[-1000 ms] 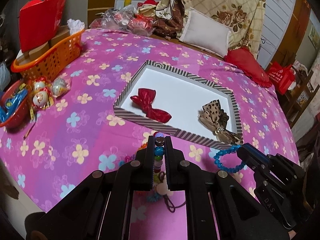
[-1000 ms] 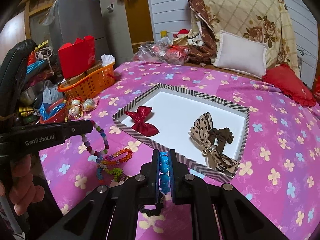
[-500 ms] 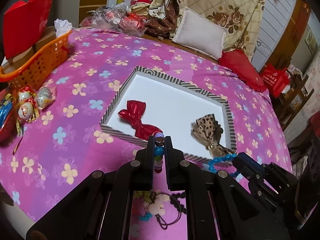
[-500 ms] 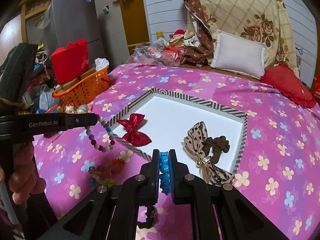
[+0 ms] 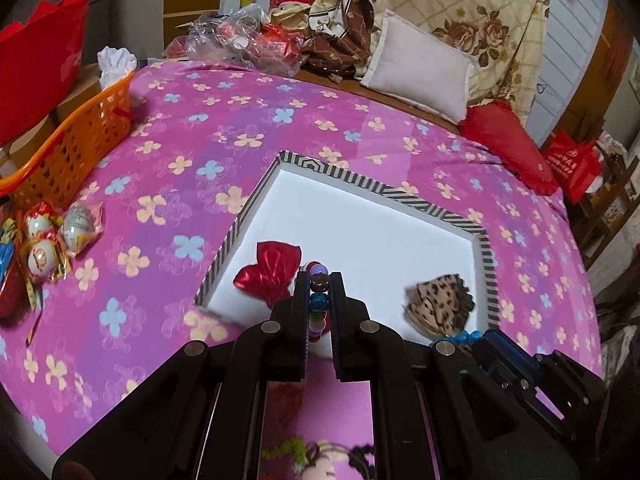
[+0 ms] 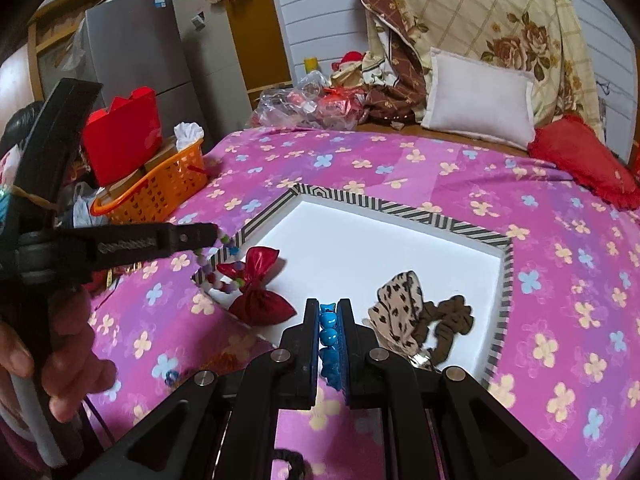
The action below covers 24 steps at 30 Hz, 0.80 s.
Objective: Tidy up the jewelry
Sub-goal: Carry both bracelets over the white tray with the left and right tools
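both tongs hover at the bed's near edge, the left tongs [image 5: 319, 280] pinching a multicolour bead bracelet [image 5: 318, 300] and the right tongs [image 6: 329, 308] pinching a blue bead bracelet [image 6: 330, 336], each strand lying along the jaws with its lower loop hidden, and the striped tray [image 6: 440, 220] lies just ahead toward the bed's middle, roughly equally close to both.

Pink flowered bedspread [image 5: 248, 128] is covering the bed. Lying directly on it: striped-rim white tray [image 5: 432, 210] at centre, orange basket [image 5: 76, 140] at left edge, foil-wrapped ornaments [image 5: 52, 236] beside it, white pillow [image 5: 420, 72] and red cushion [image 5: 508, 140] at far side.
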Tool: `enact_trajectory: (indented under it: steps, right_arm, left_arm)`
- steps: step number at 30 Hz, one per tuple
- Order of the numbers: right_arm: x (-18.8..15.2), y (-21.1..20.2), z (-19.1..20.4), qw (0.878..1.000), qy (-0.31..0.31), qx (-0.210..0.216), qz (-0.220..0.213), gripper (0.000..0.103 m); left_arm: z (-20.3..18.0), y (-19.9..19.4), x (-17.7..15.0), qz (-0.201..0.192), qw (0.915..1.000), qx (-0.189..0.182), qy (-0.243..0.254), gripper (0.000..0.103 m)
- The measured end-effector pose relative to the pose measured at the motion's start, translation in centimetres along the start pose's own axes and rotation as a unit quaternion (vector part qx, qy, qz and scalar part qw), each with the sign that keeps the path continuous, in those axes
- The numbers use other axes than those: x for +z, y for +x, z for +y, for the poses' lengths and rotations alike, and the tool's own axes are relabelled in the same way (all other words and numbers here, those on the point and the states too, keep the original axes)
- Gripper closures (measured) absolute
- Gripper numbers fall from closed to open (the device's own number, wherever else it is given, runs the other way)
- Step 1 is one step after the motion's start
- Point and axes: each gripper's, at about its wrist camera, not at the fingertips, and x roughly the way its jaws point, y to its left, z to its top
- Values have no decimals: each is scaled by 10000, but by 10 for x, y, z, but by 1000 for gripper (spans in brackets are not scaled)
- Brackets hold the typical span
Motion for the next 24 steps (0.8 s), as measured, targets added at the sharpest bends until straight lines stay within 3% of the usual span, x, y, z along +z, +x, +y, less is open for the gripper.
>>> enact_trajectory:
  steps: [11,24]
  right_arm:
    - [-13,60,-20,9982,360,39,469,95]
    - [-28,73,-50,9949,559,-424,719,95]
  left_arm:
    - [-4,63,-8,415,9987,285,43,96]
    - [-17,93,-17,606,9974,343,157,95]
